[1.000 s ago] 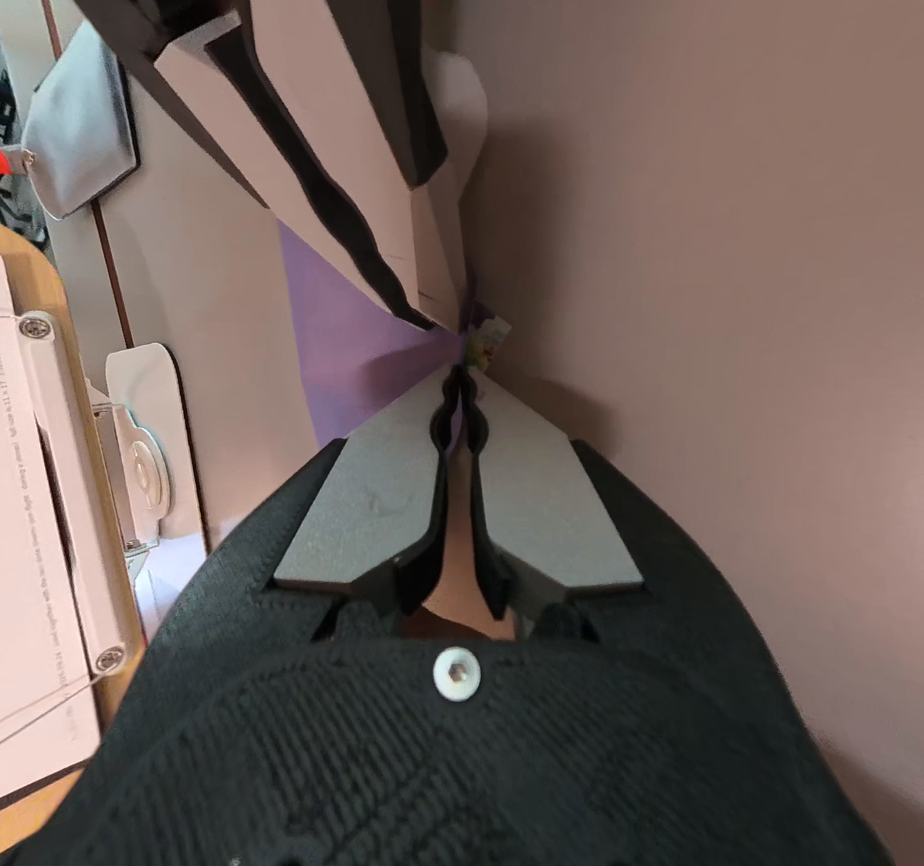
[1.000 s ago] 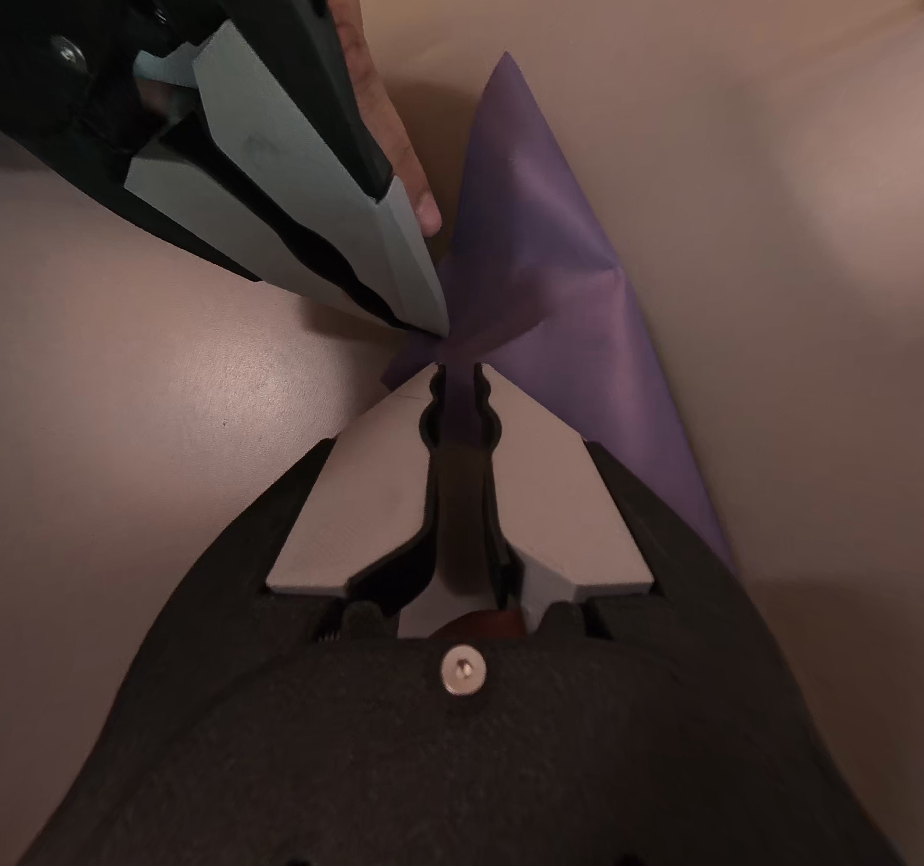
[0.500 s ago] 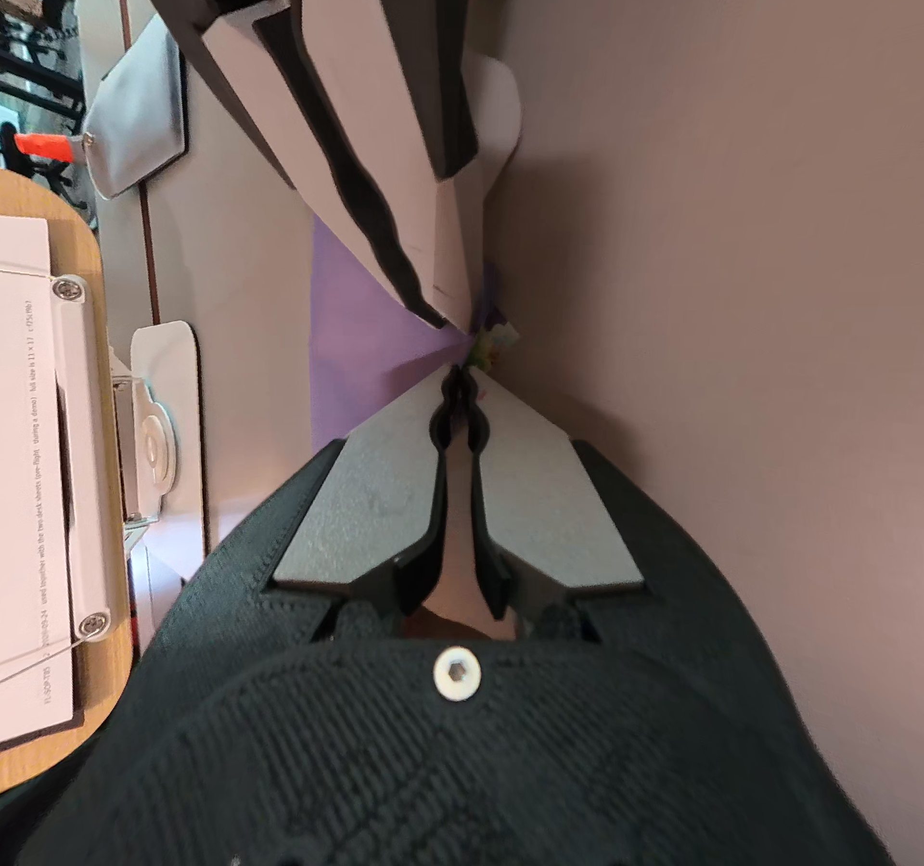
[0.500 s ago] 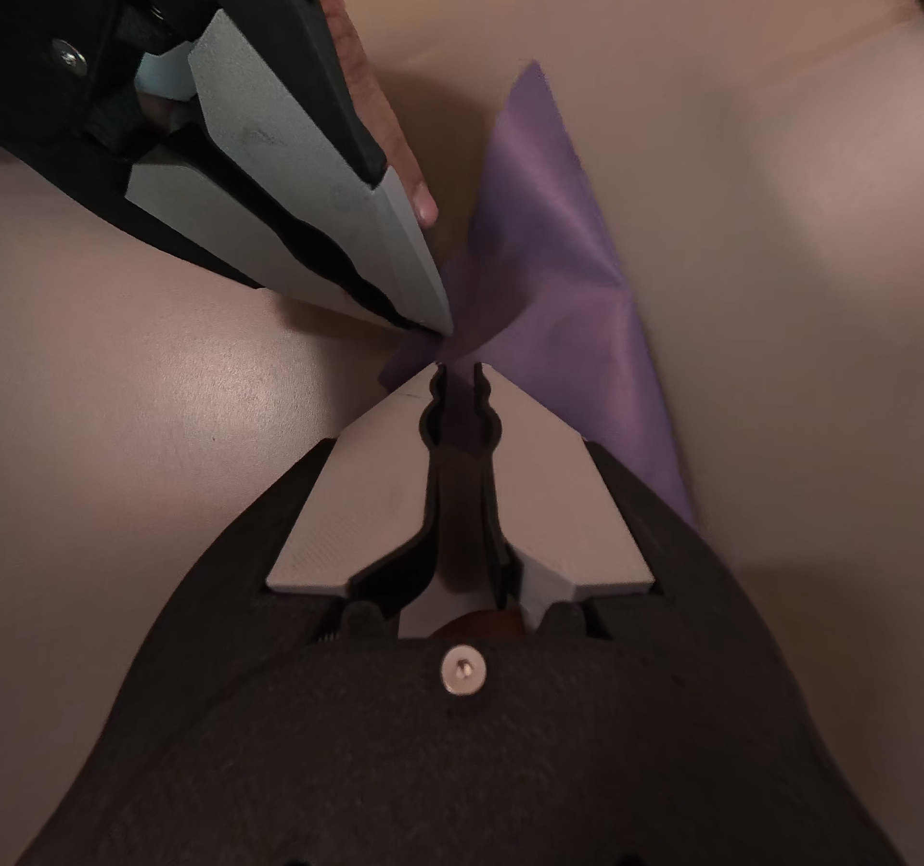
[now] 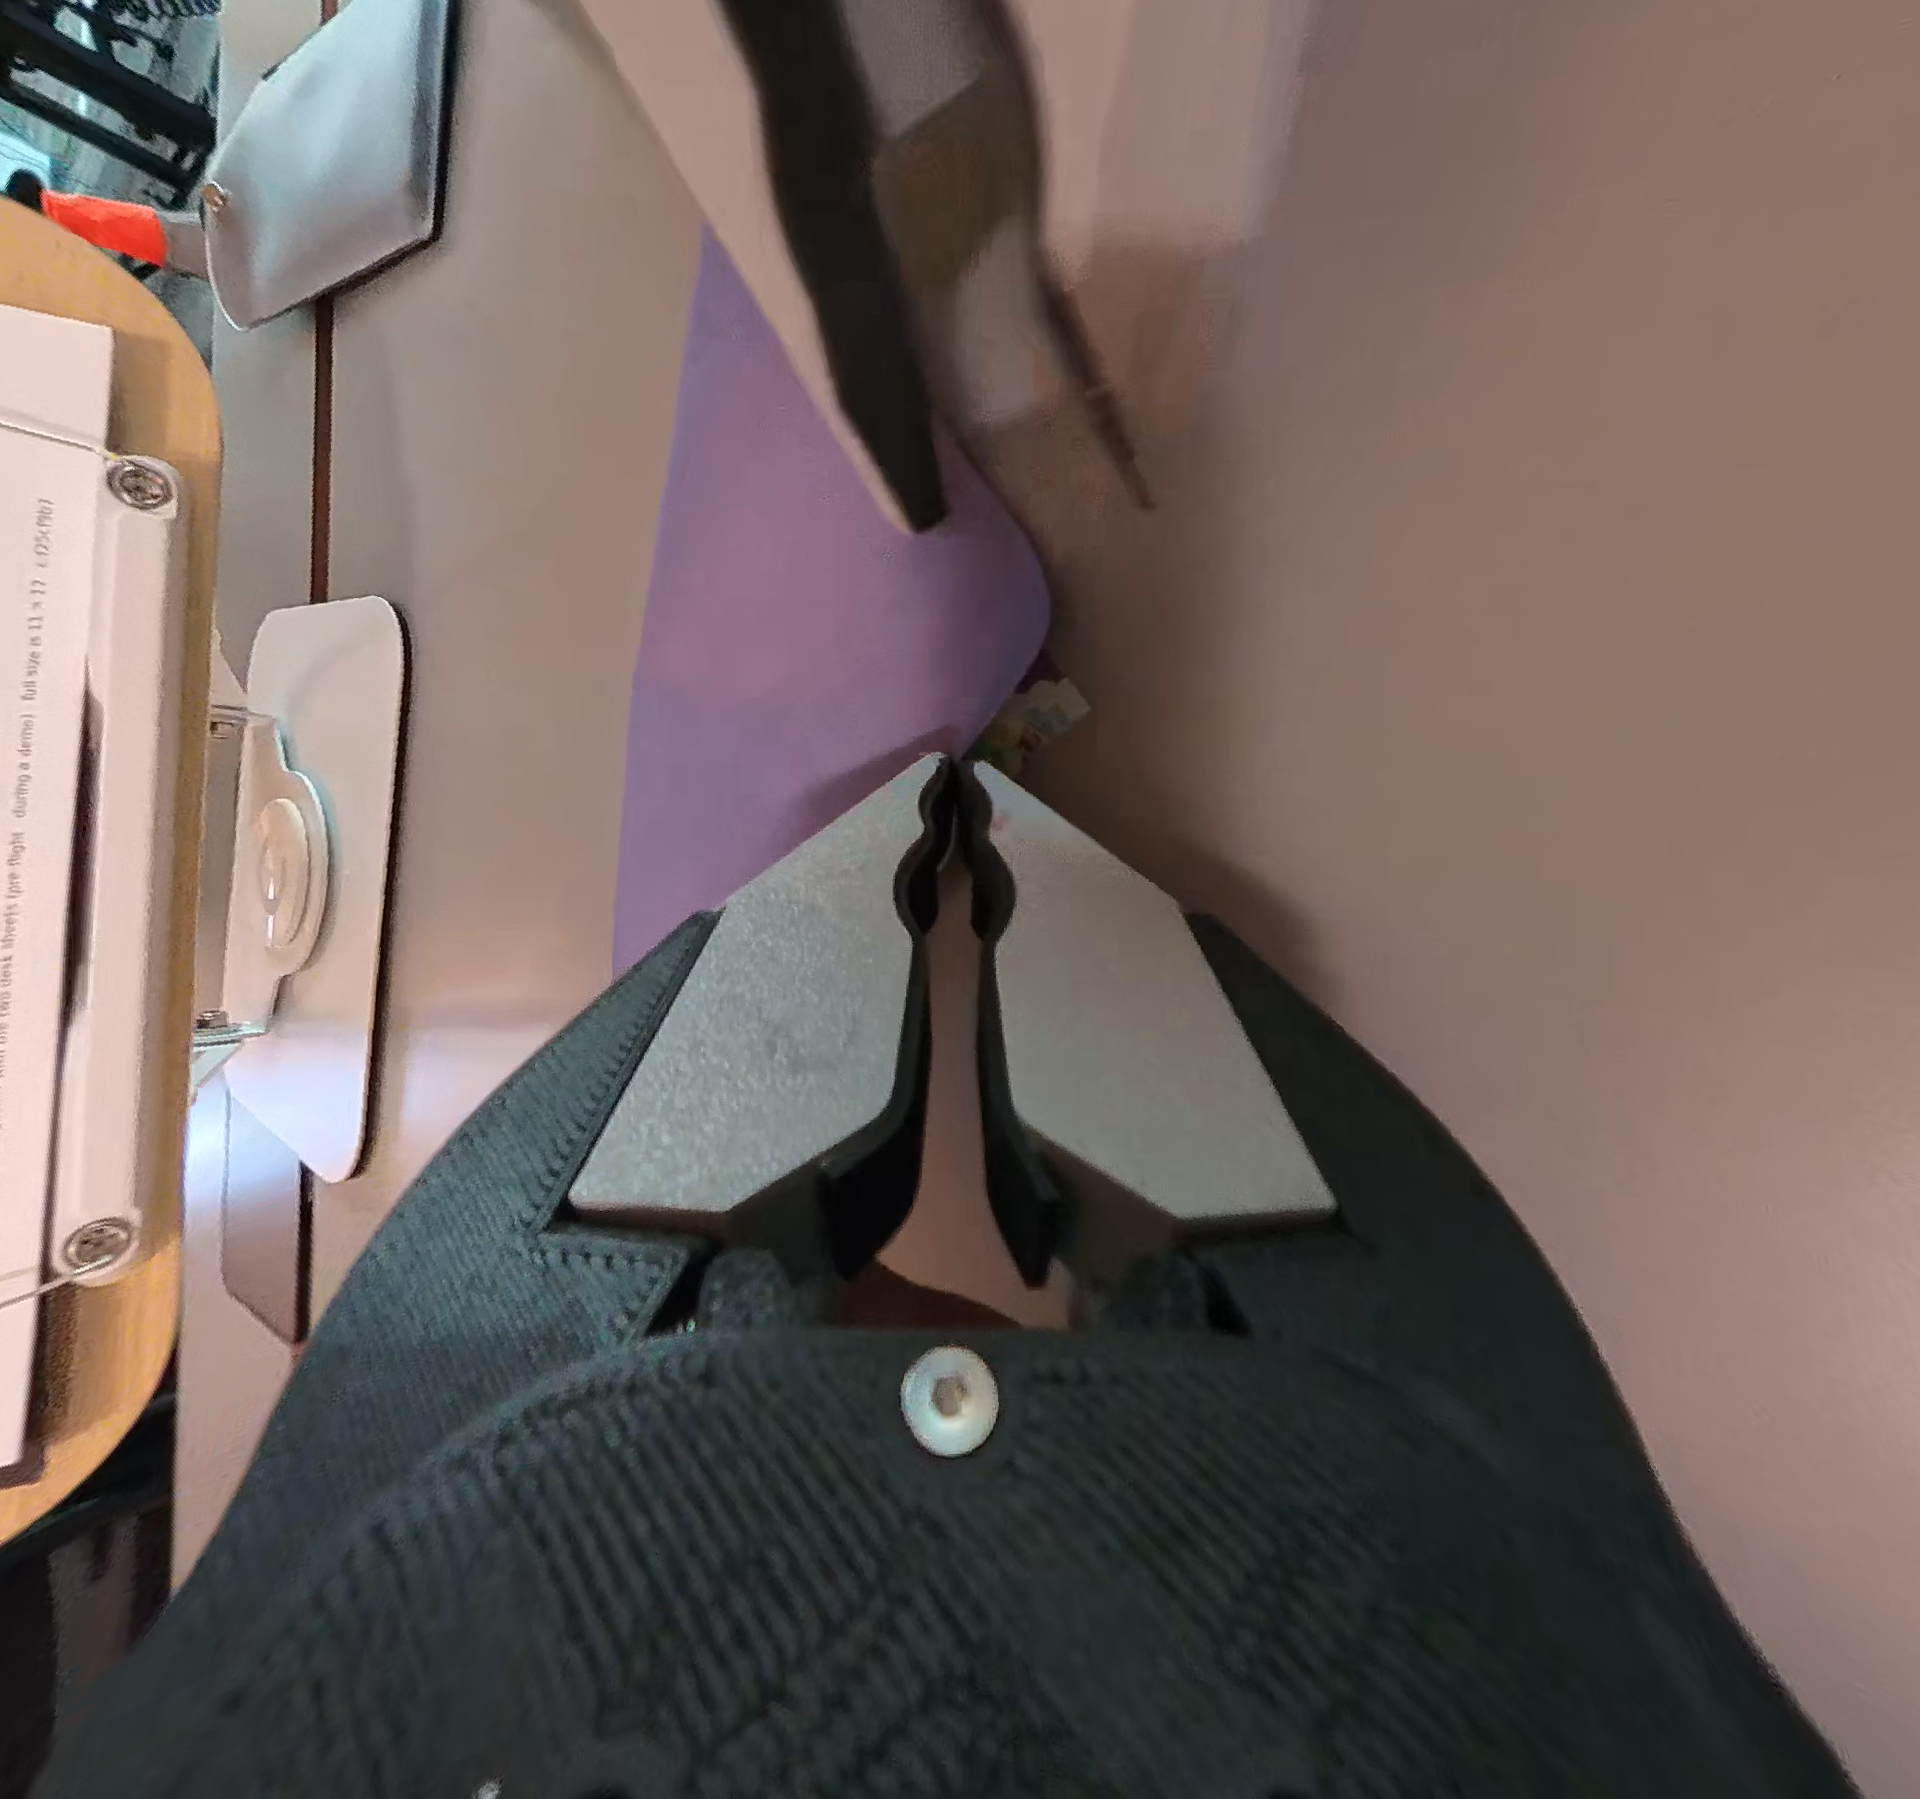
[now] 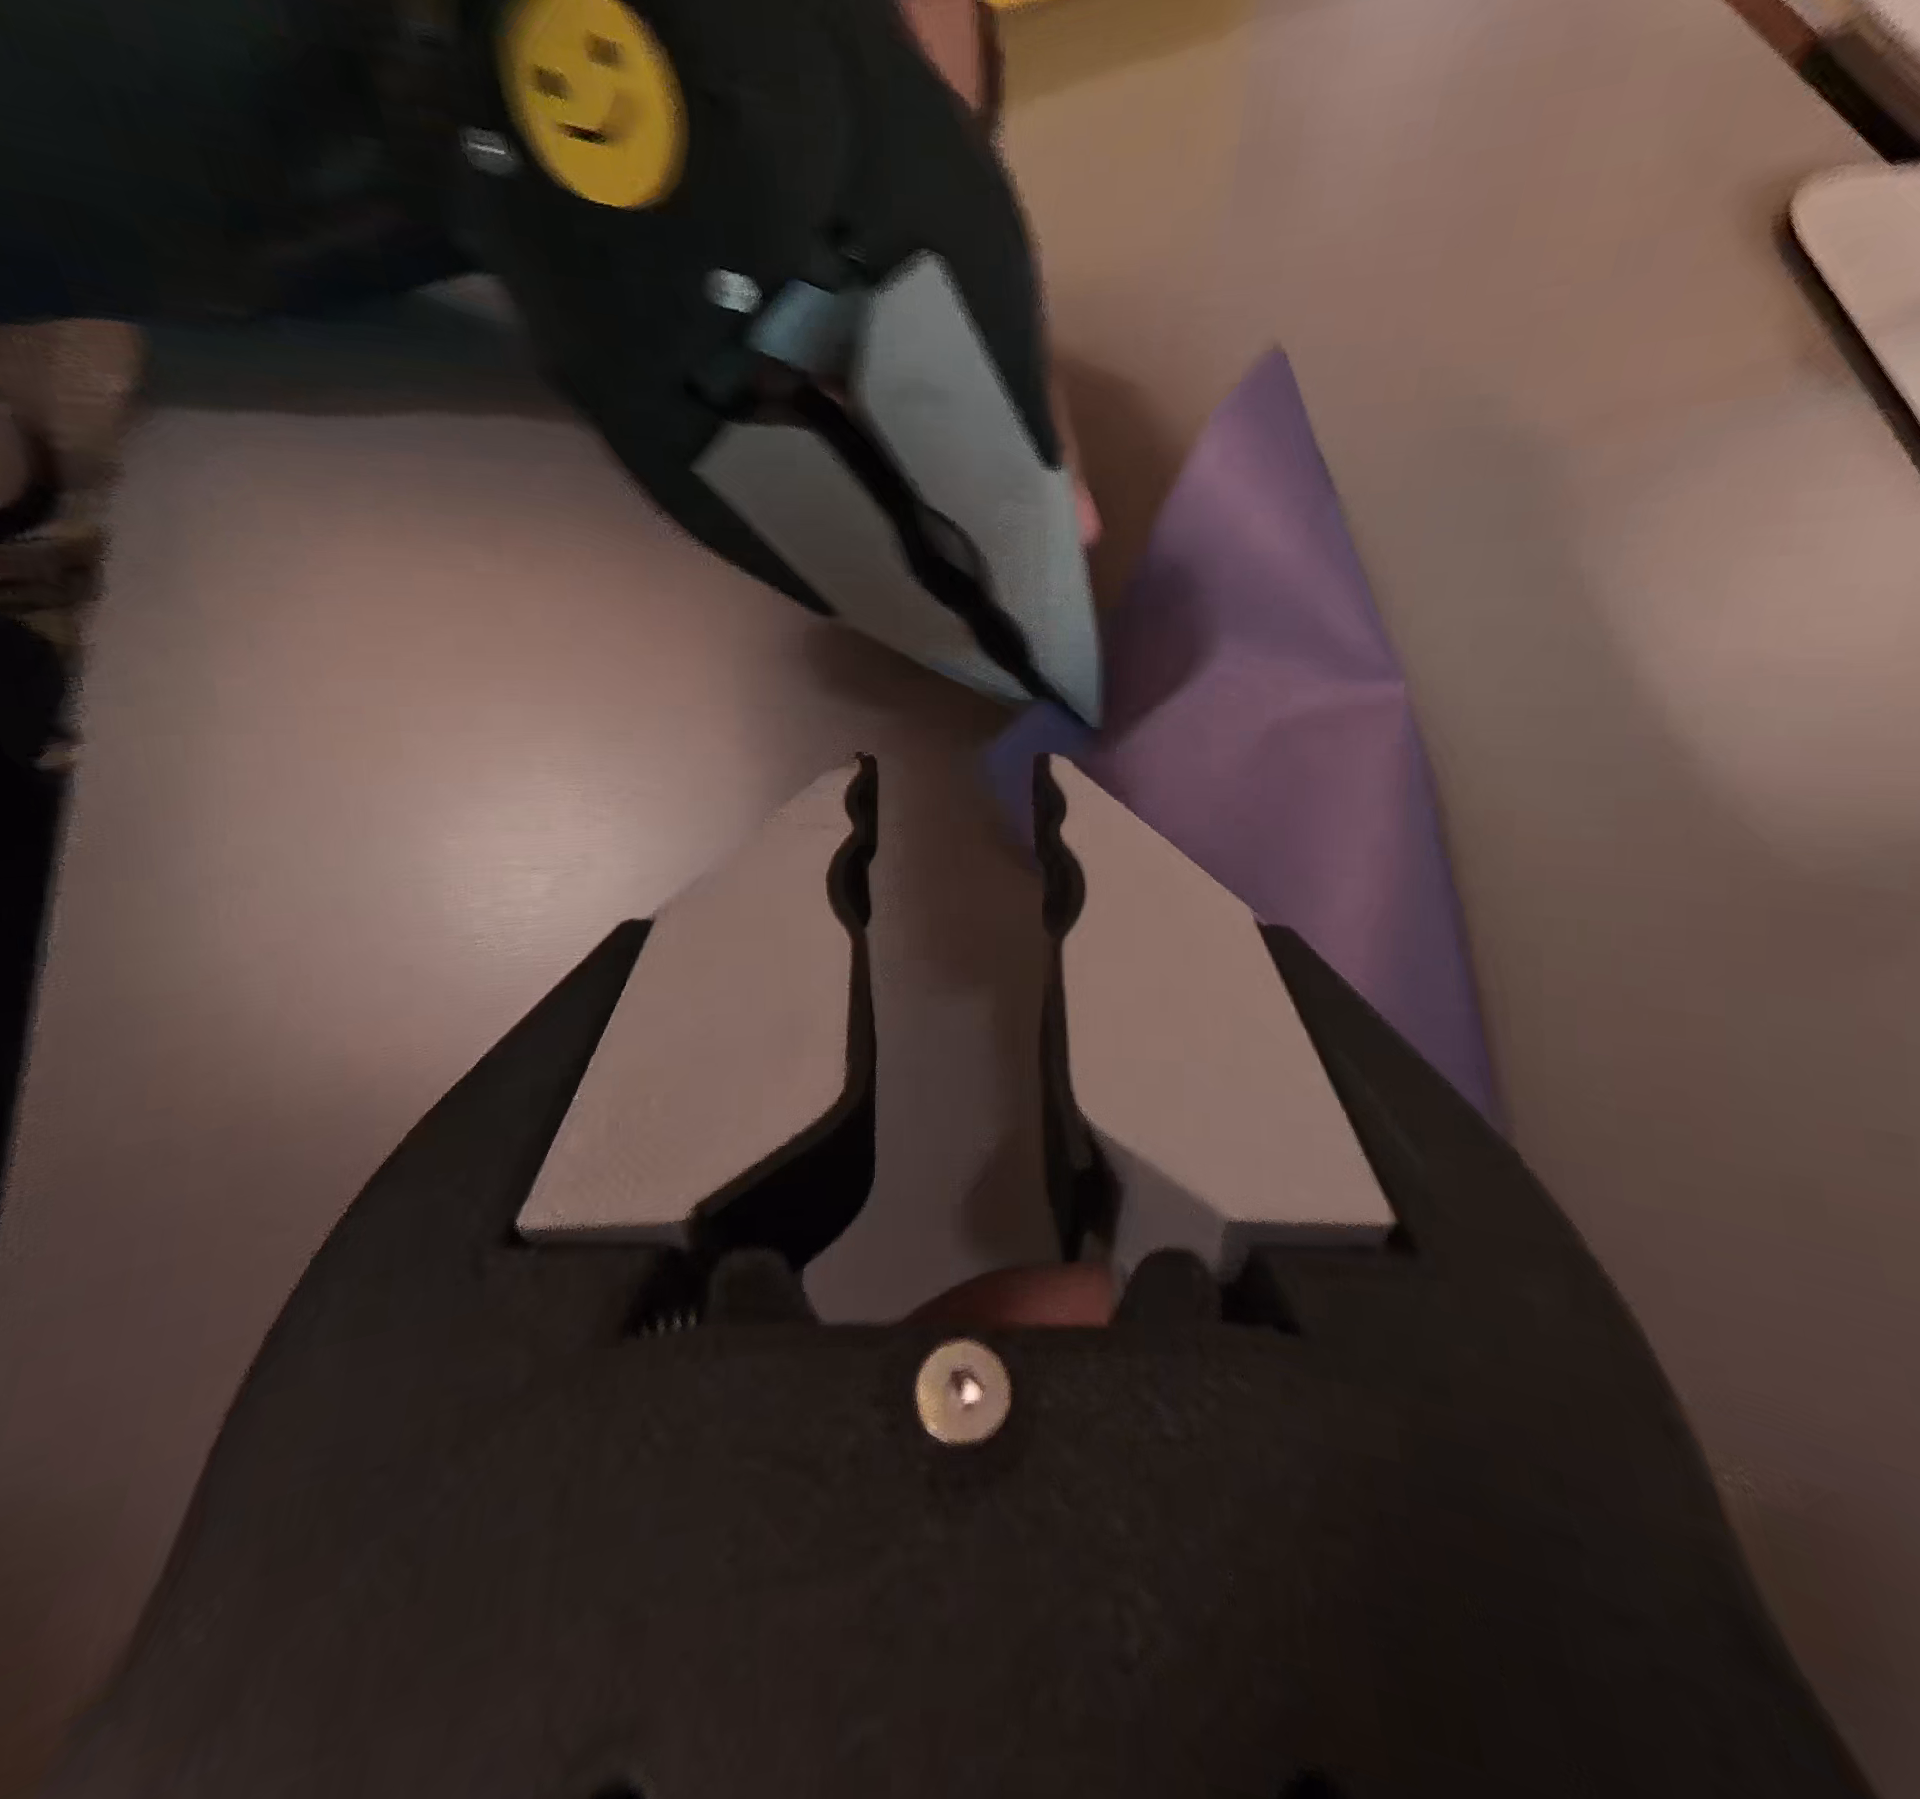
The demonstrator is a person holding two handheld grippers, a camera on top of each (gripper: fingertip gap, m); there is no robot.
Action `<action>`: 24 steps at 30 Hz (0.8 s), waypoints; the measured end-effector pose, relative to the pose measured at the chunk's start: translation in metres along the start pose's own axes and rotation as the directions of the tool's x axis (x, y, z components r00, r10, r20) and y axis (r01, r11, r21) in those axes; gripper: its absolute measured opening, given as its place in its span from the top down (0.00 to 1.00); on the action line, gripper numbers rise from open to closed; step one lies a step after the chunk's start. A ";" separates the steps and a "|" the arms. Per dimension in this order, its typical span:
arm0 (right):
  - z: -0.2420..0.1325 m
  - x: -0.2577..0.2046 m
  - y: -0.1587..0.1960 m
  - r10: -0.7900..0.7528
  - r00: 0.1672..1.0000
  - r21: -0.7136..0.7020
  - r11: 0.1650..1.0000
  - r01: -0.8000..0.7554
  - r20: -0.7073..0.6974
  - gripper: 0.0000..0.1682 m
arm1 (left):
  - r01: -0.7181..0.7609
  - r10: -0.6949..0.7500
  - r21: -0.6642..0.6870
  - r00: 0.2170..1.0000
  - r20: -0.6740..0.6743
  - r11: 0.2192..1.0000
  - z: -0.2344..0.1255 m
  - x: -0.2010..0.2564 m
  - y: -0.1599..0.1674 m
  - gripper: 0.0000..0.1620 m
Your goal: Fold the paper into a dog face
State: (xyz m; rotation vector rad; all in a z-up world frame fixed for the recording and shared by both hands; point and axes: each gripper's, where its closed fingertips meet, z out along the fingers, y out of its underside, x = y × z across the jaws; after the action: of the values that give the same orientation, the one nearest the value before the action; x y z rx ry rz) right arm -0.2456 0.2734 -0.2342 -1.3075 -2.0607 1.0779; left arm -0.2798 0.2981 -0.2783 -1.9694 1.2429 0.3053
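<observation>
Dim warm light, motion blur, wide-angle edge distortion

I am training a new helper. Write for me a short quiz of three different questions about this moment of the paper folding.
1. True or false: the right gripper is clamped on the purple paper.
2. Which gripper pinches the paper's corner? A) the left gripper B) the right gripper C) neither
3. Fill in: the paper lies on the ___.

Key
1. False. Its fingers stand apart with bare table between them; the paper's corner lies just beside the right-hand finger.
2. A. In the right wrist view the left gripper's shut tips meet the paper's corner.
3. Table.
</observation>
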 end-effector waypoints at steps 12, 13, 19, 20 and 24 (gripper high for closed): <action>0.028 -0.021 0.020 -0.109 0.993 -0.138 0.984 0.113 0.041 0.65 | 0.165 -0.160 0.048 0.983 -0.091 0.985 0.002 -0.002 -0.001 1.00; 0.028 -0.020 0.020 -0.119 0.992 -0.142 0.982 0.122 0.029 0.65 | 0.174 -0.168 0.049 0.981 -0.097 0.984 0.002 -0.003 -0.001 1.00; 0.035 -0.013 0.025 -0.182 0.982 -0.211 0.963 0.167 -0.050 0.64 | 0.197 -0.190 0.051 0.975 -0.119 0.979 0.004 -0.004 -0.002 1.00; 0.036 -0.012 0.025 -0.182 0.982 -0.217 0.962 0.166 -0.056 0.63 | 0.198 -0.191 0.052 0.974 -0.121 0.979 0.004 -0.004 -0.002 1.00; 0.036 -0.014 0.028 -0.116 0.993 -0.223 0.969 0.106 -0.033 0.63 | 0.200 -0.192 0.053 0.973 -0.126 0.978 0.005 -0.005 -0.002 1.00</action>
State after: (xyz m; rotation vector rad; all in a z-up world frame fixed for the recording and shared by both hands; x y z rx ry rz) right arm -0.2513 0.2544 -0.2777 -1.2884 -2.2410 0.7808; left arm -0.2793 0.3053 -0.2780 -2.0598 1.1057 0.0471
